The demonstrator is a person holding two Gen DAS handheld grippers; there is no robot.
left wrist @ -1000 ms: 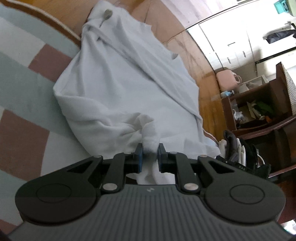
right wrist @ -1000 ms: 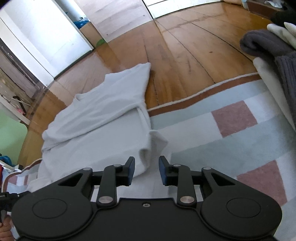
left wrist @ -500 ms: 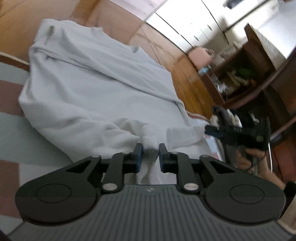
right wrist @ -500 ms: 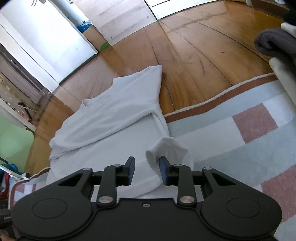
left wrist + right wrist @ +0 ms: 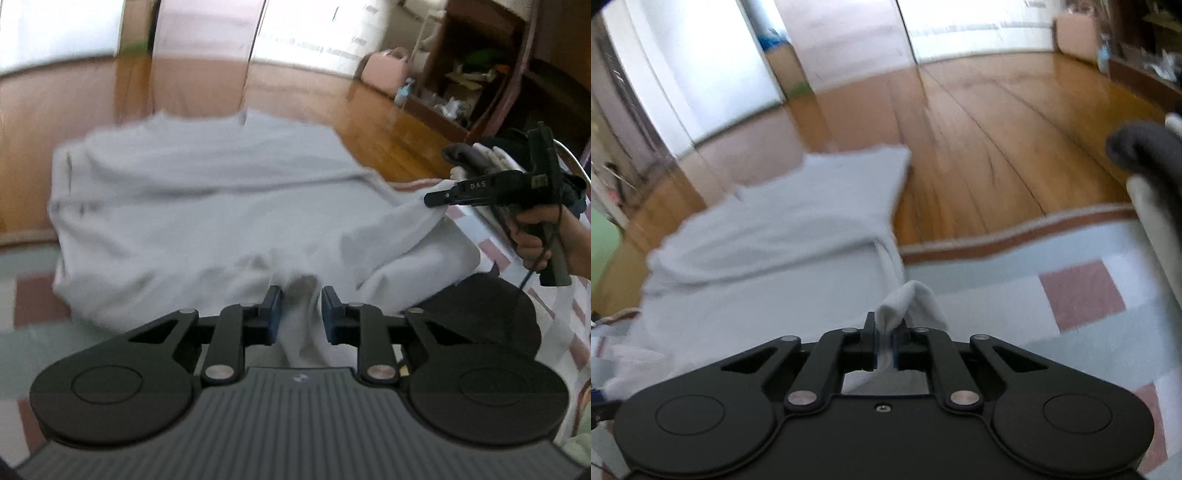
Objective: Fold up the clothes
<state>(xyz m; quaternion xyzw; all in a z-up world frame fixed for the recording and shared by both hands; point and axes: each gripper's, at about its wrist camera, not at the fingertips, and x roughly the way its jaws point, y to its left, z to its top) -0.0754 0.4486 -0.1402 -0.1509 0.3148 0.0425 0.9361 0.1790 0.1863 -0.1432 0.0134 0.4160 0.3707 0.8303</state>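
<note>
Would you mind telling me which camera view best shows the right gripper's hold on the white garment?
The right wrist view: the right gripper has just been closing, and its pads pinch a raised fold of the white garment dead centre. The left wrist view shows that gripper only small and side-on at the cloth's far edge, with the pads not discernible.

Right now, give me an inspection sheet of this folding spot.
Surface: patterned rug on a wooden floor.
Job's things: white garment, rumpled, partly on the rug, partly on the floor.
Clutter: dark and pale clothes piled nearby.
Grippers: left gripper and right gripper each pinch a garment fold; both jaws have just been closing.
Cables: cable hanging from the right gripper's handle.
Surroundings: cluttered shelf, pink bag.
</note>
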